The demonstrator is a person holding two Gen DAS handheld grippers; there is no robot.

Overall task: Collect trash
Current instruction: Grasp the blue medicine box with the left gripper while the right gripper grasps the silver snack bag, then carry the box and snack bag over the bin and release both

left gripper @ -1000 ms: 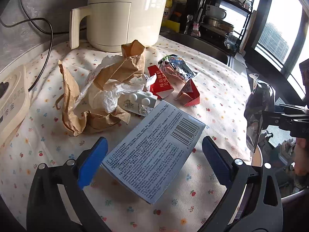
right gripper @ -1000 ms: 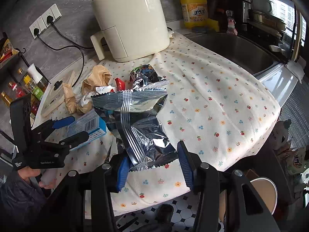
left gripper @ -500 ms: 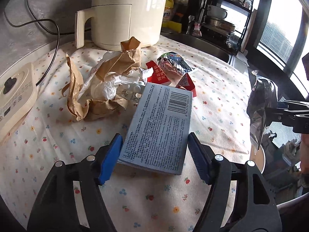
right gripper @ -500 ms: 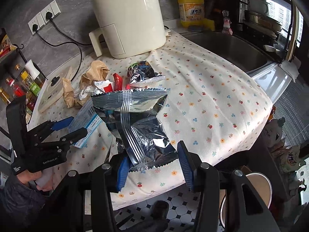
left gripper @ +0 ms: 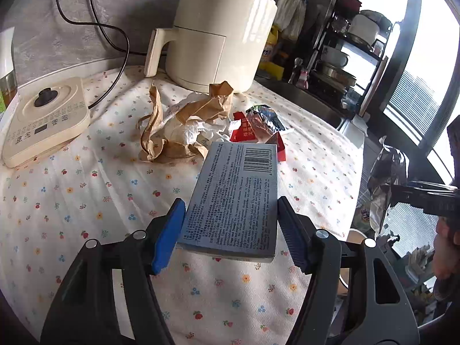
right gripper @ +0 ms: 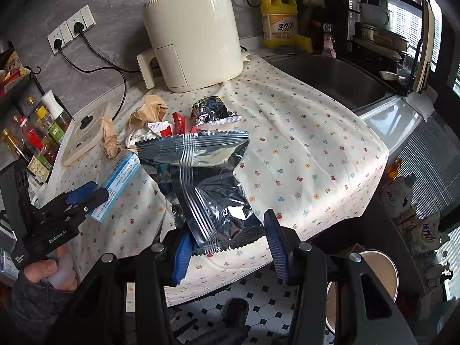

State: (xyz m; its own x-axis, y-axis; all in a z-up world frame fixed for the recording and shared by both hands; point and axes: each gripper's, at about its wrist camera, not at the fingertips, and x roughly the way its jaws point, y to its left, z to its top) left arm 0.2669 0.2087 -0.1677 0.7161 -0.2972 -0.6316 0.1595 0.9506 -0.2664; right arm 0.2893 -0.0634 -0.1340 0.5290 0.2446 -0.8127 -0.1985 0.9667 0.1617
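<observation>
Left tongs (left gripper: pixel 230 230) clamp the box (left gripper: pixel 235 198) above the counter (left gripper: pixel 86 201), right tongs (right gripper: pixel 227 244) grip the foil bag (right gripper: pixel 207 178) past its edge; paper bag (left gripper: pixel 184 120), red cartons (left gripper: pixel 244 132), wrapper (left gripper: pixel 264 118) remain at 12 o'clock, nothing binned yet.

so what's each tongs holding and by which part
Left tongs pinch the blue box by its near end's long edges; right tongs grip the foil bag by its bottom.

"GenRobot.AI" is printed on the left gripper (right gripper: pixel 86 198); other print is illegible.
</observation>
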